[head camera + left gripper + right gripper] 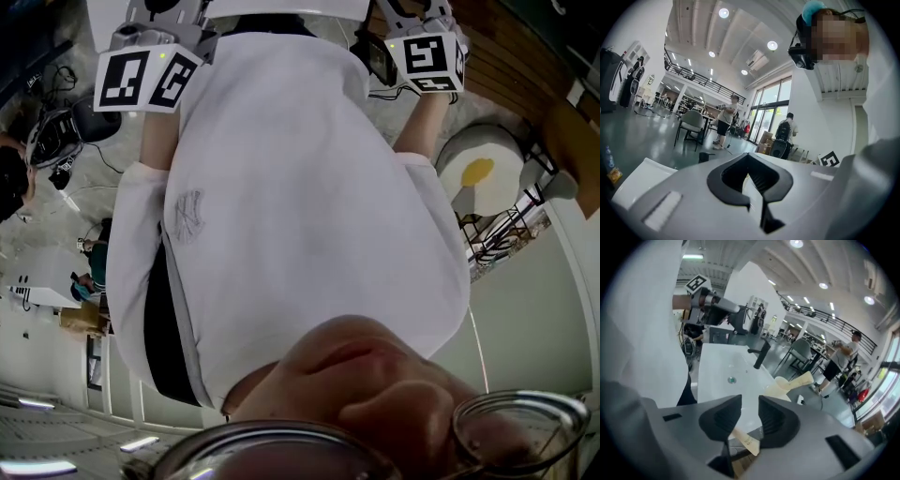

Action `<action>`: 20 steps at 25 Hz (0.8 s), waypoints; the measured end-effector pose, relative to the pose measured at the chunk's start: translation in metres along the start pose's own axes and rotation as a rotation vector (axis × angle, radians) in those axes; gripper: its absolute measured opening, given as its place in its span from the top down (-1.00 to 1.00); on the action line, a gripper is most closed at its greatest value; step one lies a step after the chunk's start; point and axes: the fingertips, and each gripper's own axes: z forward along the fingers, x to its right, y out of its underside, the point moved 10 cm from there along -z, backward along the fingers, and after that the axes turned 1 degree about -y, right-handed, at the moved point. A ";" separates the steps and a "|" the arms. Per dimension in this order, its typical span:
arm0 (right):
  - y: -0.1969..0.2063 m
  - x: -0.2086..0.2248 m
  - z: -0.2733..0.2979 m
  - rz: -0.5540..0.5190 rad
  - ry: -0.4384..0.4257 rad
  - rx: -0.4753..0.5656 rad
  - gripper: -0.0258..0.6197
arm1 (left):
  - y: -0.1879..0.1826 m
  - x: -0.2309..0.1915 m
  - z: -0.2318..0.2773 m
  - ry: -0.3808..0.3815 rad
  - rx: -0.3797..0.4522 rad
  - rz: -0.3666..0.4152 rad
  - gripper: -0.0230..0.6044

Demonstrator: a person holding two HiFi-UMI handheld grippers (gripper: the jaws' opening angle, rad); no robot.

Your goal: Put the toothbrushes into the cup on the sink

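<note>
In the right gripper view a white sink (717, 369) with a drain (731, 379) and a black tap (761, 355) lies ahead. A cream cup (777, 389) stands at the sink's near right, and a pale bamboo toothbrush (806, 378) leans out of it. My right gripper (750, 411) is open. A second bamboo toothbrush (746, 440) shows in the gap below its jaws, and the pads do not press on it. My left gripper (749, 161) is shut with nothing in it and points level into the hall. In the head view only the marker cubes show, the left one (141, 80) and the right one (427, 61).
A person's white shirt (291, 206) fills the head view. A round white thing with a yellow spot (478, 169) sits at the right. The left gripper view shows a large hall with a chair (691, 123), tables and standing people (725, 119).
</note>
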 end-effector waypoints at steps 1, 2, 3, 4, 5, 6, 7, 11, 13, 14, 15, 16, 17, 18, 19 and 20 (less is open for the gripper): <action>0.002 0.000 0.006 -0.040 -0.021 -0.032 0.58 | 0.000 0.000 -0.001 -0.004 0.000 -0.001 0.92; 0.003 0.000 0.011 -0.078 -0.042 -0.063 0.58 | 0.000 0.000 -0.001 -0.008 -0.001 -0.003 0.92; 0.006 -0.001 0.017 -0.112 -0.064 -0.091 0.58 | 0.000 0.000 -0.002 -0.013 -0.001 -0.004 0.92; 0.008 -0.002 0.023 -0.140 -0.089 -0.115 0.58 | 0.001 0.000 -0.002 -0.018 -0.002 -0.005 0.92; 0.010 -0.003 0.030 -0.164 -0.117 -0.137 0.58 | 0.001 -0.001 -0.002 -0.022 -0.002 -0.006 0.92; 0.011 -0.005 0.036 -0.183 -0.150 -0.154 0.59 | 0.001 -0.002 -0.002 -0.026 -0.001 -0.007 0.92; 0.012 -0.007 0.043 -0.200 -0.187 -0.169 0.59 | 0.001 -0.004 -0.002 -0.031 0.000 -0.007 0.92; 0.016 -0.015 0.066 -0.263 -0.311 -0.224 0.60 | -0.001 -0.007 -0.003 -0.050 0.007 -0.005 0.92; 0.021 -0.018 0.073 -0.290 -0.357 -0.255 0.60 | -0.001 -0.005 -0.005 -0.059 0.011 -0.003 0.92; 0.024 -0.019 0.076 -0.305 -0.376 -0.272 0.60 | -0.001 -0.004 -0.007 -0.065 0.013 -0.003 0.92; 0.027 -0.020 0.080 -0.325 -0.392 -0.292 0.60 | -0.001 -0.004 -0.008 -0.071 0.014 -0.002 0.92; 0.031 -0.022 0.085 -0.350 -0.404 -0.316 0.60 | -0.001 -0.004 -0.010 -0.078 0.016 -0.002 0.92; 0.034 -0.023 0.090 -0.376 -0.415 -0.340 0.60 | 0.000 -0.006 -0.011 -0.086 0.018 -0.002 0.92; 0.036 -0.024 0.096 -0.397 -0.428 -0.361 0.60 | 0.000 -0.008 -0.013 -0.094 0.020 -0.003 0.92; 0.038 -0.026 0.102 -0.413 -0.442 -0.376 0.60 | 0.000 -0.011 -0.015 -0.104 0.021 -0.005 0.92; 0.039 -0.027 0.108 -0.426 -0.457 -0.388 0.60 | 0.001 -0.015 -0.016 -0.113 0.022 -0.007 0.92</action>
